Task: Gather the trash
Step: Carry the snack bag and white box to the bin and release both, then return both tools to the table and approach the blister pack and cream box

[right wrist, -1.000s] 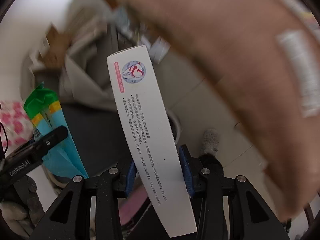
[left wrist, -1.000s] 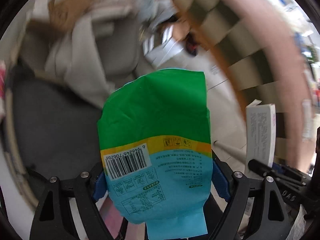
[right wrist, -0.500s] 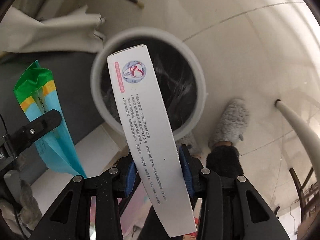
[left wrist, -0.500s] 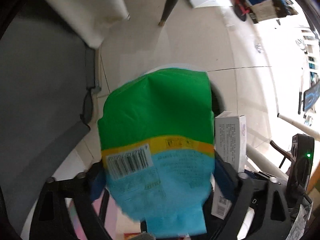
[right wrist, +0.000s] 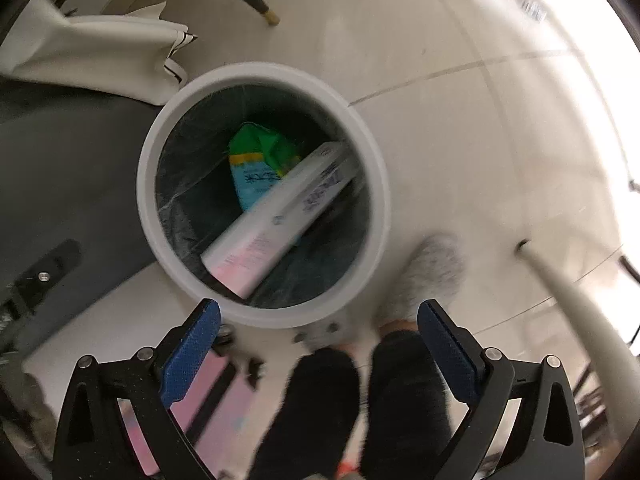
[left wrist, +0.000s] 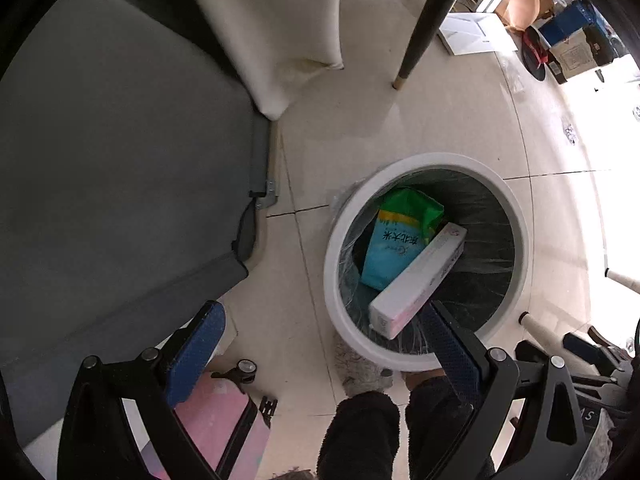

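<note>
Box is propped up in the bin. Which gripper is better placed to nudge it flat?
Left gripper, probably: one of its fingers overlaps the rim of the bin, beside the raised end of the box. Right gripper, fingers opening and empty, hangs short of the rim.

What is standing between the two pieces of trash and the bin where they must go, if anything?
Nothing visible. The green and blue bag and the white carton already lie inside the white bin, the carton leaning across the bag. The left gripper holds nothing; the right gripper is opening, nothing between its jaws.
</note>
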Available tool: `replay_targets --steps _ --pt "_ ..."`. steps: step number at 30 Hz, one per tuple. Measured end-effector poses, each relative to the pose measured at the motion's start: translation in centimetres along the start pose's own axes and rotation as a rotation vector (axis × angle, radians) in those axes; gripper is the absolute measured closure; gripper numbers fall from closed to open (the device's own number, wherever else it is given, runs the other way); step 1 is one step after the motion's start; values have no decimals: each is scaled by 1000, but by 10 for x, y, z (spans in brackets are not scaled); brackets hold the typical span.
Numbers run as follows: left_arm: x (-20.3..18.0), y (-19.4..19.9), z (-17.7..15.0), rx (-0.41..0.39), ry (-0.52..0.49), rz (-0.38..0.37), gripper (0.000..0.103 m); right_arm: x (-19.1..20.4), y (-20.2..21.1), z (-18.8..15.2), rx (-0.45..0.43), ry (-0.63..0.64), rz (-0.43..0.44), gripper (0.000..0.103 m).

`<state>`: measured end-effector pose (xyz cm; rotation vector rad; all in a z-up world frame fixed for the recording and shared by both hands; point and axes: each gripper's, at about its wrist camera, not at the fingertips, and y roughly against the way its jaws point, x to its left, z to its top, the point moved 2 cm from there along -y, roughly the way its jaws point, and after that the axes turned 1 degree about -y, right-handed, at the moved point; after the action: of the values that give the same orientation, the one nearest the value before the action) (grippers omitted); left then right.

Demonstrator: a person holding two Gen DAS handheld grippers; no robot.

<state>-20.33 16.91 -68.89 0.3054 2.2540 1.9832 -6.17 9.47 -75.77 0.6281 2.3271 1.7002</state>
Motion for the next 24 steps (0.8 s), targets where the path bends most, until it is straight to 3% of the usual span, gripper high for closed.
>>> replay_targets --steps 5,11,24 --pt "10 18 -12 3 2 -11 2 -4 22 -6 -81 61 -75 3" --pt "11 65 -33 -27 -8 -23 2 -1 66 -26 -159 89 -127 3" --pt "15 212 -85 -93 -21 -48 2 5 225 -92 -261 98 -124 3"
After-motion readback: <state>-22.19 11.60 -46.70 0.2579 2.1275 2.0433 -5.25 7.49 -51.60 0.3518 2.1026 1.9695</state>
